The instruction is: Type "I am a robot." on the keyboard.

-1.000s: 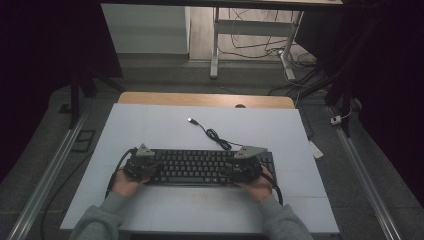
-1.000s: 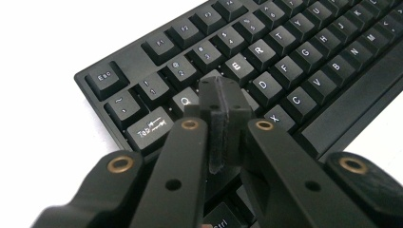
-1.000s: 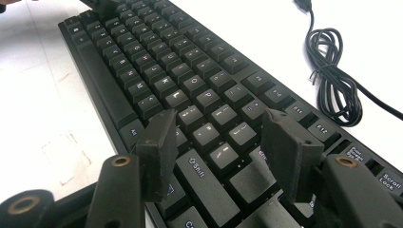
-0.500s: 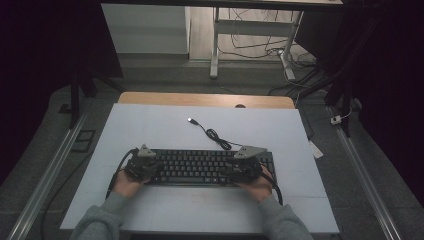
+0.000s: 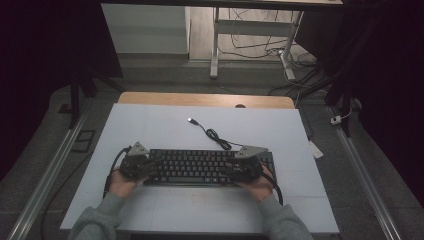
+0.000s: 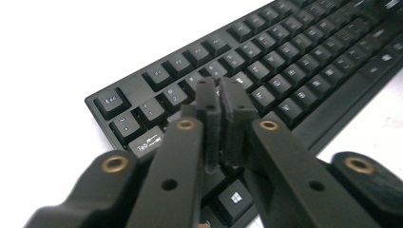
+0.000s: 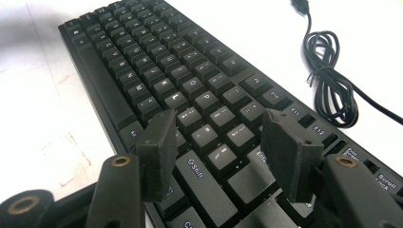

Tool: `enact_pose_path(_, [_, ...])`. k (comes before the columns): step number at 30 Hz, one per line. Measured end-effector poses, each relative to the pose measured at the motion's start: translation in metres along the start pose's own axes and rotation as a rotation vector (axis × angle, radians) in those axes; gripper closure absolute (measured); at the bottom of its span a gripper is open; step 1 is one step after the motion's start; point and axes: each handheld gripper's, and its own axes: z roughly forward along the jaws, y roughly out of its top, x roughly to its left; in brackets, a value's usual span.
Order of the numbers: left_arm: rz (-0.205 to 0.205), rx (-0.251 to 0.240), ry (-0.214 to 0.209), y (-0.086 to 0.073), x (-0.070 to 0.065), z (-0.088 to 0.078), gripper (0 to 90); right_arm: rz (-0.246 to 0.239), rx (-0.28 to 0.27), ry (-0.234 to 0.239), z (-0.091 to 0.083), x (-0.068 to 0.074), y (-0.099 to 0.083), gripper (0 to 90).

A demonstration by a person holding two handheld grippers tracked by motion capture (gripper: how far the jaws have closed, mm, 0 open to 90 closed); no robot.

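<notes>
Hidden or unclear: from the high view both grippers are showing as dark shapes over the keyboard ends, so their jaws are hard to read there; the person's forearms are being cut off by the bottom edge in grey sleeves.
Keyboard [image 5: 200, 167]: a black keyboard is lying flat on the near half of the white table [image 5: 150, 125], long side running left to right.
Cable [image 5: 216, 135]: a black cable is running from the keyboard's far edge toward the far middle of the table, bundled in a small coil, its plug [image 5: 190, 120] lying free on the table.
Left gripper [image 6: 219, 102]: it is hovering over the keyboard's left end, above the number and Tab keys; the jaws are pressed together, pad against pad, with nothing between them.
Right gripper [image 7: 219, 142]: it is hanging over the keyboard's right end, near the Shift and Enter keys; the jaws are standing well apart, several keys showing in the gap, nothing held. Whether the tips are touching the keys, I cannot tell.
Hands: the left hand [image 5: 120, 182] and right hand [image 5: 260, 187] are gripping the grippers from the near side.
</notes>
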Motion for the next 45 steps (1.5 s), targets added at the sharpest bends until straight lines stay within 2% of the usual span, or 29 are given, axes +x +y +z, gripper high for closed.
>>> enact_pose_path(6, [-0.019,-0.044,-0.017,0.002,0.000,-0.006,56.9,0.001,-0.004,-0.001,-0.002,-0.001,0.001,46.9])
enact_pose_path(9, [-0.028,-0.046,-0.015,0.002,0.000,-0.007,48.3,0.003,-0.009,-0.004,-0.002,-0.002,0.001,46.9])
enact_pose_path(13, [-0.036,-0.044,-0.032,0.002,0.001,-0.007,39.8,0.006,-0.018,-0.007,-0.004,-0.002,0.001,46.9])
enact_pose_path(18, [-0.039,-0.041,-0.038,0.003,0.000,-0.008,35.5,0.008,-0.024,-0.013,-0.007,-0.004,0.003,46.8])
enact_pose_path(29, [-0.039,-0.038,-0.038,0.003,-0.001,-0.007,33.7,0.009,-0.042,-0.004,-0.010,-0.002,0.006,46.8])
enact_pose_path(45, [-0.036,-0.025,-0.034,0.003,-0.002,-0.004,32.1,-0.013,-0.025,0.065,-0.001,0.011,0.017,46.6])
